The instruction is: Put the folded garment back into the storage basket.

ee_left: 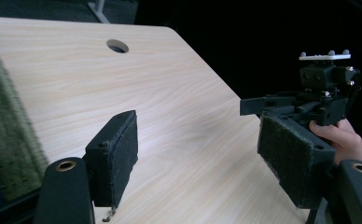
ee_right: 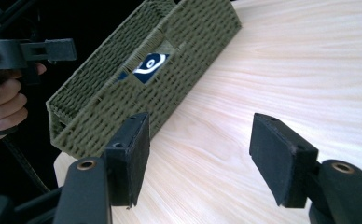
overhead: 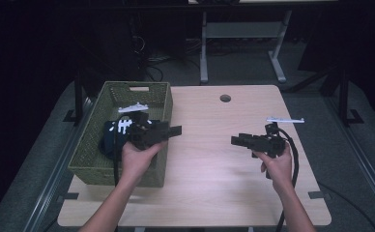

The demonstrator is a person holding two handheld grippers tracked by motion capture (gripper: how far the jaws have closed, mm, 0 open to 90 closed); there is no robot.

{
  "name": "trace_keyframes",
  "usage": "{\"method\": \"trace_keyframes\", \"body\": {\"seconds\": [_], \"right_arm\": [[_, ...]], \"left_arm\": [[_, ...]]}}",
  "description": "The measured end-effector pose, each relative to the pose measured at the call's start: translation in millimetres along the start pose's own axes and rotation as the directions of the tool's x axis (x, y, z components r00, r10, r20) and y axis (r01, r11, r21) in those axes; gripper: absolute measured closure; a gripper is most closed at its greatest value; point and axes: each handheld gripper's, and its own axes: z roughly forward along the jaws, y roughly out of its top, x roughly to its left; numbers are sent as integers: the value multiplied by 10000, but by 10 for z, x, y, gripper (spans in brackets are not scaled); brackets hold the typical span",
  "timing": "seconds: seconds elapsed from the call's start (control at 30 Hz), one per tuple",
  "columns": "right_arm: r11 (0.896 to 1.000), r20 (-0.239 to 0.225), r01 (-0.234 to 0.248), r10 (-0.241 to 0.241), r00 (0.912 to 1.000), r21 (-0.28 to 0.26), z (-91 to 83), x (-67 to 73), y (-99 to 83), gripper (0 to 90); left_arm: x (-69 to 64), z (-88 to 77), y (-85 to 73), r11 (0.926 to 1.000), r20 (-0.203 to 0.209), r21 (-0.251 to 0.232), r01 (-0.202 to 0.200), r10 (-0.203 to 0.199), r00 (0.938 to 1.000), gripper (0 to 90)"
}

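Basket: I see the olive-green woven rectangular basket (overhead: 127,133) at the left of the high view, on the left edge of the table, its long axis running from the lower left up toward the top of the frame. The short wall with the handle cut-out points away from me.
Basket in right gripper view: the same basket (ee_right: 137,74) lies in the upper left, its long axis slanting from lower left to upper right, and its near short wall, with a handle slot, faces my jaws.
Cloth: a dark blue cloth with white markings (overhead: 114,133) lies inside the basket; I also catch a patch of it through the handle slot (ee_right: 150,65).
Left gripper: my black left gripper (overhead: 176,130) hangs at the basket's right rim, left of centre in the high view, and points right across the table. Its jaws stand spread with bare wood between them in the left gripper view (ee_left: 198,154); they pinch nothing.
Right gripper: my black right gripper (overhead: 235,140) is right of centre in the high view, above the table and well apart from the basket, pointing left toward the other one. Its jaws are spread in the right gripper view (ee_right: 200,158) with nothing between them.
Hands: the left hand (overhead: 138,157) grips from below; the right hand (overhead: 276,164) does likewise.
Table: the light wooden table with a round cable hole (overhead: 214,169) carries the basket.
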Motion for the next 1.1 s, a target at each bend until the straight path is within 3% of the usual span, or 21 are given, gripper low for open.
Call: {"method": "trace_keyframes", "body": {"seconds": [0.33,0.8,1.1], "right_arm": [[9993,382,-344,348,9987,-116,-235,-190,-172,374],[9973,883,-669,694,9937,-311,-545,-401,-360,365],[9952,1155,-884,927,9890,-416,-689,-514,-492,364]], "left_arm": [[-117,225,-101,9997,301,248,85,-92,9995,284],[-301,594,-267,9967,691,802,-154,98,9976,278],[-370,711,-357,9953,822,952,-201,123,9965,273]]}}
